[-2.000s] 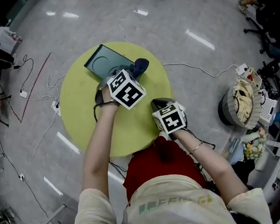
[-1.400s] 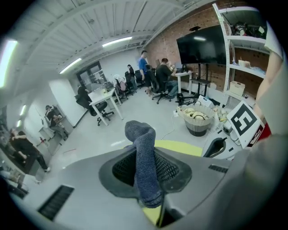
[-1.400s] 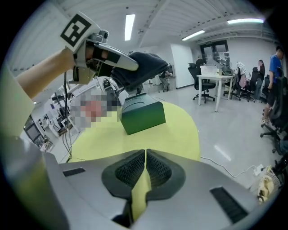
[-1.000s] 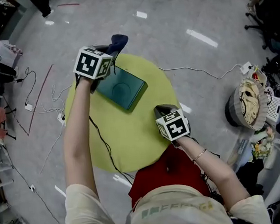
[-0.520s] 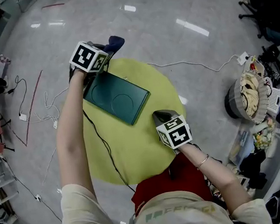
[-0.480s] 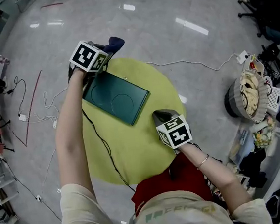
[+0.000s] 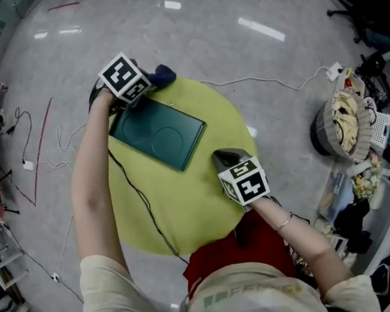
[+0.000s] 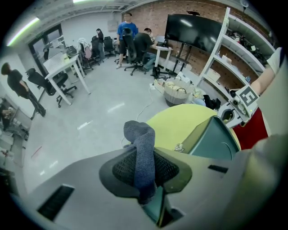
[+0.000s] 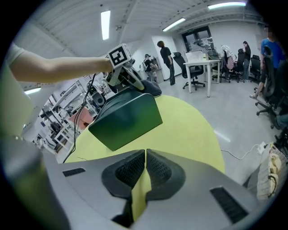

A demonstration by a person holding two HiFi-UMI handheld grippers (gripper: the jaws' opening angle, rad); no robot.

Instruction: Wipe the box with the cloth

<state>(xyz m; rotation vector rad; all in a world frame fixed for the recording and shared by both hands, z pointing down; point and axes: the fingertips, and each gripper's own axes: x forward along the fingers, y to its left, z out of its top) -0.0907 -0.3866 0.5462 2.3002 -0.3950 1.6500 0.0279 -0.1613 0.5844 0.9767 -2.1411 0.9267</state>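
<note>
The box (image 7: pixel 157 136), dark green, flat and rectangular with a circle pressed into its lid, lies on the far left part of the surface, set at a slant so that one corner points to the rim. At that far corner the cloth (image 8: pixel 140 134), a dark blue knit, stands up as a folded wad from the left hand-held gripper (image 8: pixel 144 179), whose jaws are pinched on it; whether the cloth touches the box cannot be told. The right hand-held gripper (image 9: pixel 145 166) hangs over the near right part of the surface, near the box's near edge but apart from it, its jaws pressed together with nothing between them but a thin slit of yellow. The surface (image 7: pixel 206 199) is a round, yellow-green tabletop, bare apart from the box. Round it spreads a glossy grey floor (image 7: pixel 240 57) that mirrors the ceiling lamps, with a white cable (image 7: pixel 270 81) trailing from the surface's far side to the right and a round bin (image 7: pixel 341 129) full of pale things standing well off on that side. Further out, the left gripper view shows a brick wall with a dark screen (image 8: pixel 191 27), open shelves (image 8: pixel 243 49), white desks (image 8: pixel 63 67), office chairs (image 8: pixel 135 49) and several people; the right gripper view shows light strips (image 9: pixel 105 24) on the ceiling
</note>
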